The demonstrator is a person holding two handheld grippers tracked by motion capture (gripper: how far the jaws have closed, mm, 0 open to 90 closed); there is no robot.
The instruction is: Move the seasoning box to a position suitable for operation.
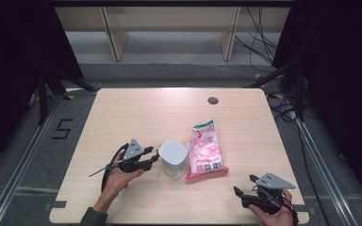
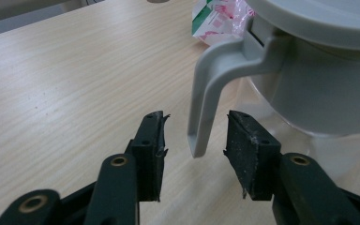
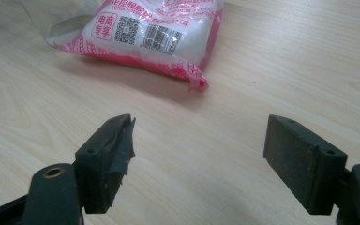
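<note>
Beside clear grey-lidded plastic jug (image 1: 173, 158): keeping left gripper (image 2: 194, 136) (2 jaws apart, unclamped) centred around curved grey handle (image 2: 211, 89), closing squarely.

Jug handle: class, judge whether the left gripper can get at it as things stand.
Probably yes: the left gripper has the jug handle between its jaws, pads not yet touching, and nothing stands in between.

Count on the counter (image 1: 122, 113): two things, two grippers.

One lidded grey jug (image 1: 173, 158), one pink-and-white sealed bag (image 1: 205, 150); one left gripper (image 1: 152, 156), one right gripper (image 1: 245, 184), each with two black fingers (image 2: 151, 154).
</note>
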